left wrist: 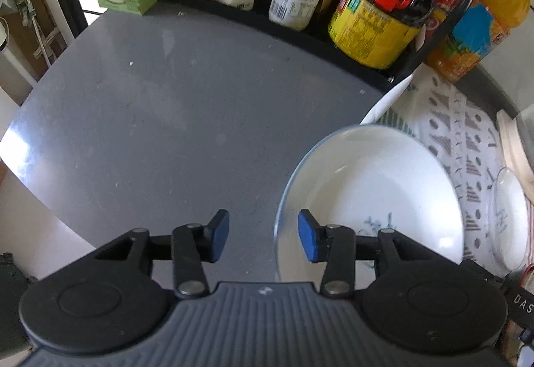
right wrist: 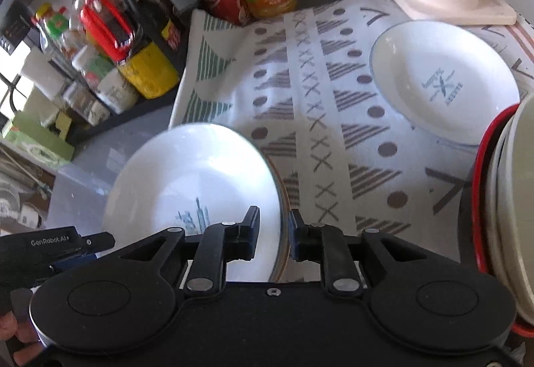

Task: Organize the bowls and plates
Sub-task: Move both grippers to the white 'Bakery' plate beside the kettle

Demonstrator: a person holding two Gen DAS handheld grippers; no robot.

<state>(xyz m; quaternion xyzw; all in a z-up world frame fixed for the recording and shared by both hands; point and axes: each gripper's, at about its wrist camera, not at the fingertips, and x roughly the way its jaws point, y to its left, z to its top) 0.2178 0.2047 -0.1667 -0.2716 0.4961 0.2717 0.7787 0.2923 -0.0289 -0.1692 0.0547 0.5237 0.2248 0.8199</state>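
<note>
The right gripper (right wrist: 274, 235) is clenched on the near right rim of a white ceramic plate with a blue motif (right wrist: 190, 180), which hangs partly over the grey countertop (left wrist: 173, 106) and partly over the patterned white cloth (right wrist: 300, 106). The left gripper (left wrist: 263, 235) hovers with its jaws spread, empty, at the plate's left edge. A second white plate with a blue emblem (right wrist: 444, 80) lies far right on the cloth, near a stack of red-rimmed dishes (right wrist: 497, 217).

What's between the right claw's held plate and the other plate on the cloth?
Nothing visible. The right claw grips the near plate by its rim; only bare patterned cloth lies between it and the far plate. Bottles stand off to the left.
</note>
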